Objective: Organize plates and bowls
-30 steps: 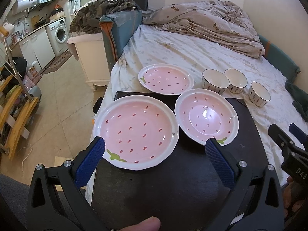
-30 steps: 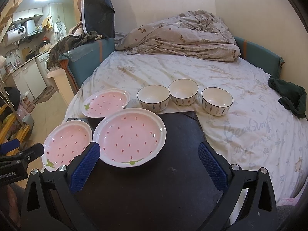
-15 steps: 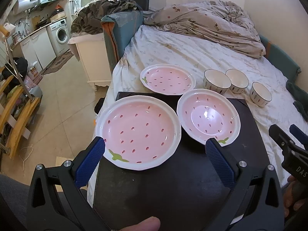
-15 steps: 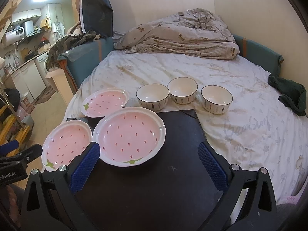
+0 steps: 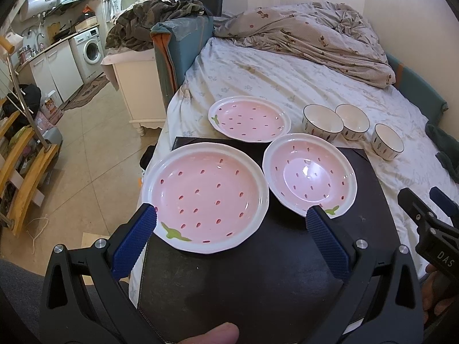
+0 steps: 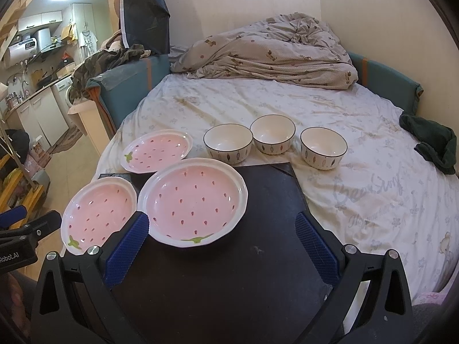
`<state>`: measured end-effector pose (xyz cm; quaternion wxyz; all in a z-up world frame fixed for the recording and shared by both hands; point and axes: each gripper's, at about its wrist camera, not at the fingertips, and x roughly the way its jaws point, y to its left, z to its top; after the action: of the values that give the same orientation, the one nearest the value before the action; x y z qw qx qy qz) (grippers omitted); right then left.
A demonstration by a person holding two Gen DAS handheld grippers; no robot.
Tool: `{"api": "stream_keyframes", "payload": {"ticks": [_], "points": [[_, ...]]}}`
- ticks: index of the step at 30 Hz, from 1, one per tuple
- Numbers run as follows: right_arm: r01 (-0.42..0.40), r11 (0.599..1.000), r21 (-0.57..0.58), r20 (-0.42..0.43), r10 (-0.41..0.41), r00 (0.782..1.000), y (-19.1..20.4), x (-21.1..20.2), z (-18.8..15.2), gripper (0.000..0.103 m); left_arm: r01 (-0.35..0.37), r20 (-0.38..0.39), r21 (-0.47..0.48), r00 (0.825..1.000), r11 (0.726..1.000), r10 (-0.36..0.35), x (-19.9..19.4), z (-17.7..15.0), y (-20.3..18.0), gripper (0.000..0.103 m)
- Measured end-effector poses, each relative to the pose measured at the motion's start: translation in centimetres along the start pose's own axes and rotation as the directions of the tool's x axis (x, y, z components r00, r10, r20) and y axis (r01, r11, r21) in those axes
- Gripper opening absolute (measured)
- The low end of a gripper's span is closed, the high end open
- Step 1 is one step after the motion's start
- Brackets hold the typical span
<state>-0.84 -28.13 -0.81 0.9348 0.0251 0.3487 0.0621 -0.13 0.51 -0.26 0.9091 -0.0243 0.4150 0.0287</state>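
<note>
Pink strawberry-print china sits on and around a black board (image 6: 229, 272) laid over the bed (image 6: 373, 200), presumably to give the dishes a firm, flat base that the soft sheet would not. Farthest left, the left gripper (image 5: 229, 223) hangs above the near edge of the board with its blue pads (image 5: 134, 238) spread wide and nothing between them; it frames the left plate (image 5: 206, 197), which overhangs the board's left edge, so a grasp there looks like the next step, though that is only a judgement. Just beside it to the right lies the deeper middle plate (image 6: 195, 200), rims nearly touching, and behind the 2 of them a smaller third plate (image 6: 156, 150) rests on the sheet, its near edge over the board's far edge. All 3 lie face up and unstacked, so sorting has hardly begun. Right of that, 3 white bowls (image 6: 275, 137) stand upright in a loose row on the sheet, 2 close together and 1 a little apart. The right gripper (image 6: 222, 240) is likewise spread and empty, poised over the bare board near the middle plate.
</note>
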Motion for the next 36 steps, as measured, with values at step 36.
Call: {"api": "stream_keyframes", "payload": {"ticks": [36], "points": [[-0.235, 0.945, 0.226, -0.292, 0.296, 0.909, 2.1, 5.1, 0.1, 0.103, -0.018, -0.297, -0.097, 0.955, 0.995, -0.011, 6.5, 4.7, 5.7, 0.103]]}}
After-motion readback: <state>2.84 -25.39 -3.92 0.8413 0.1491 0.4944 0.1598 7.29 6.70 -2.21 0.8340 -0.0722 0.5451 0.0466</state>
